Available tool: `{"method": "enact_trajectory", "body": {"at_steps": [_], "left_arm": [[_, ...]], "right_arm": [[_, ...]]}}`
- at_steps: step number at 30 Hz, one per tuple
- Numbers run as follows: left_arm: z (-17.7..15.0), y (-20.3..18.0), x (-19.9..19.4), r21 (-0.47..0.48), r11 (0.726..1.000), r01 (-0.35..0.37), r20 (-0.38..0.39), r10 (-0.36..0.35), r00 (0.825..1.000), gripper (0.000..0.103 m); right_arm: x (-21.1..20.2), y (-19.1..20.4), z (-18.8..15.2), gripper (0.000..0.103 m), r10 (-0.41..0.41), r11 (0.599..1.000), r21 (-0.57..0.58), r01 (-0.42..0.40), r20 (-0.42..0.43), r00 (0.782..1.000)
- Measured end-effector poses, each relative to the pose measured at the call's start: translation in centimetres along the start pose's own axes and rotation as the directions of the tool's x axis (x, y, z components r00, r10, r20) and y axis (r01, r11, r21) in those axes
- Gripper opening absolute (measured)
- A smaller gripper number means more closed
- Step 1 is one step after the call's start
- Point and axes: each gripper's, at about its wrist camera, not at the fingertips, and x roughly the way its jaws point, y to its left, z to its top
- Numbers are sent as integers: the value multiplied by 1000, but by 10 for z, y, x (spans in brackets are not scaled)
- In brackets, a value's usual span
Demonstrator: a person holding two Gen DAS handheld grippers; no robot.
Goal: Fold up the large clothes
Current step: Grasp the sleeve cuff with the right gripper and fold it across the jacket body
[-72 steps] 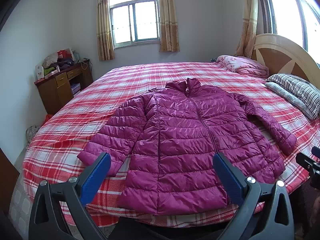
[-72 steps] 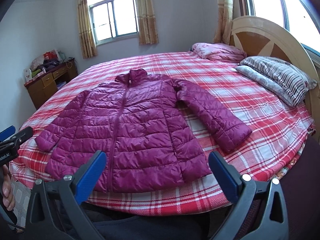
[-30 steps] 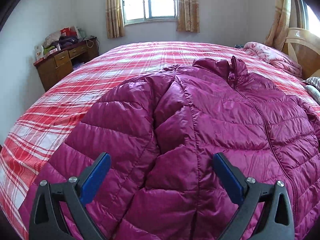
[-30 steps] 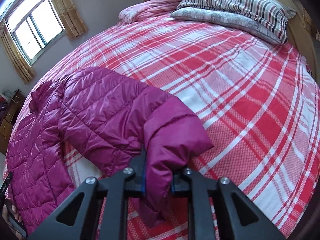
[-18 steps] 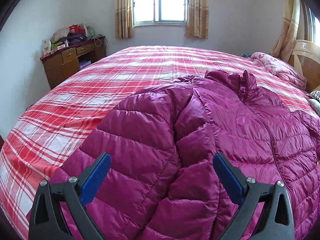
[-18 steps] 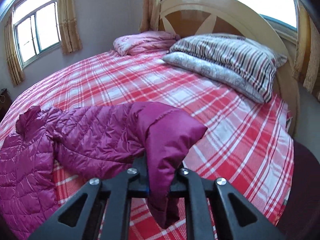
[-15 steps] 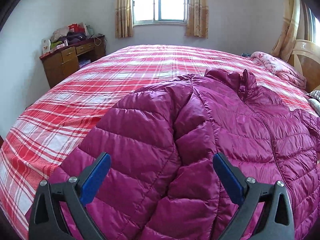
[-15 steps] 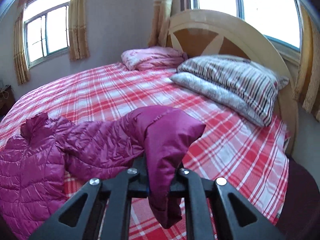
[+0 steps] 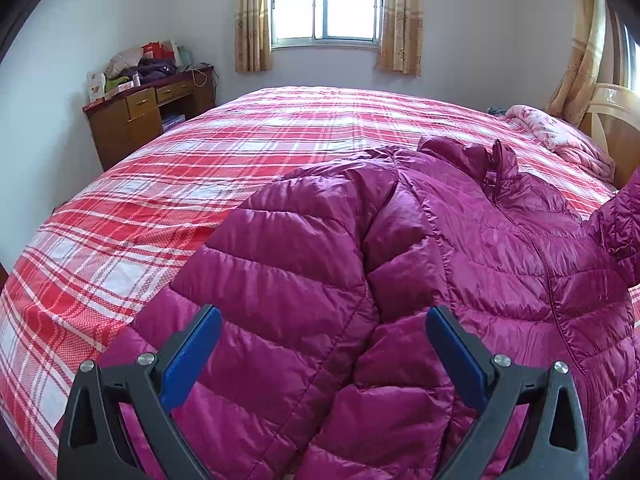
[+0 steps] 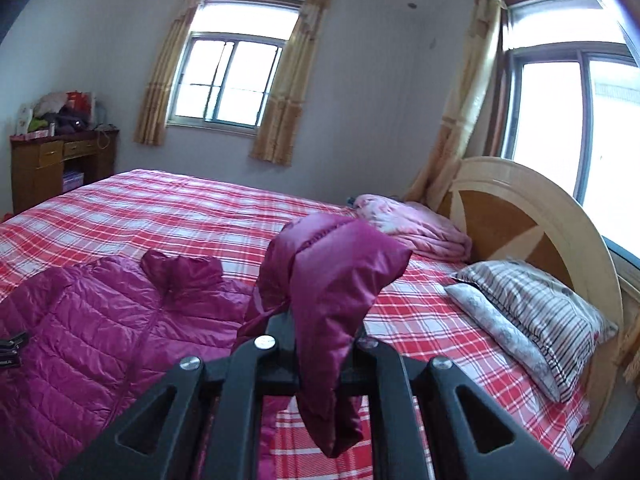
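A magenta quilted puffer jacket [image 9: 420, 264] lies front up on the red plaid bed [image 9: 208, 168], collar toward the far side. My left gripper [image 9: 320, 344] is open and hovers just above the jacket's left sleeve and shoulder, gripping nothing. My right gripper [image 10: 324, 340] is shut on the cuff end of the jacket's right sleeve [image 10: 332, 276] and holds it lifted above the bed, the cuff hanging down over the jaws. The jacket body [image 10: 92, 320] lies to its left. The lifted sleeve shows at the right edge of the left wrist view [image 9: 624, 224].
A wooden desk [image 9: 148, 116] with clutter stands at the far left wall. A folded pink blanket [image 10: 416, 228] and striped pillows [image 10: 536, 320] lie by the round wooden headboard [image 10: 532, 216] on the right. Curtained windows are behind the bed.
My right gripper has lifted the sleeve cuff higher and tilted up, so more of the room shows. My left gripper has drawn back slightly over the left sleeve and stays open.
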Motion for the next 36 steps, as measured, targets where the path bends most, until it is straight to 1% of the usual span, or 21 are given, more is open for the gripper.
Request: {"method": "enact_trajectory", "body": {"at_steps": [5,8,12,17,21,23,24,25,26,27,28,29,31,32,34,36], "left_arm": [[-2,8,-3,-3,1000,-7,0,7,1000,102],[-3,13,-2,-6,1000,-18,-3,18,1000,102],[-5,18,0,-16,1000,-26,-12,26,1000,102],[-5,20,0,-5,999,-43,-16,43,999,102],[-5,19,-2,5,999,-54,-16,54,998,102],[-4,18,-3,10,998,-59,-13,59,998,102],[-4,18,-3,13,998,-62,-13,62,998,102],[-3,17,-3,16,998,-65,-14,65,998,102],[-3,16,-4,18,998,-67,-15,67,998,102],[-2,16,-5,19,997,-70,-13,70,997,102],[-1,16,-6,18,997,-75,-11,75,997,102],[0,16,-7,16,997,-80,-9,80,997,102],[3,17,-10,6,996,-85,-3,85,996,102],[5,17,-12,0,996,-86,0,86,996,102],[8,17,-17,-8,996,-90,9,90,996,102],[12,14,-24,-10,996,-85,31,85,996,102]], "right_arm": [[14,51,-6,12,74,994,-85,-75,-10,997],[24,81,-16,12,134,983,-121,-137,-36,990],[34,127,-26,12,185,969,-152,-193,-62,981],[52,168,-47,12,247,951,-159,-264,-122,961],[64,187,-62,12,284,941,-141,-309,-171,943],[70,194,-68,13,315,931,-125,-344,-205,927],[71,195,-70,15,329,927,-112,-359,-216,919],[73,196,-73,20,359,918,-88,-386,-225,906],[72,196,-75,24,397,905,-62,-422,-236,887],[71,195,-76,43,455,879,-31,-476,-249,855],[68,194,-77,60,501,855,-4,-518,-246,830],[61,191,-77,64,529,841,13,-541,-230,817],[44,185,-75,65,552,827,4,-562,-198,810],[36,180,-74,65,567,818,5,-576,-185,803],[22,164,-72,65,601,797,33,-604,-145,786],[15,146,-71,65,615,789,77,-610,-113,781]]}}
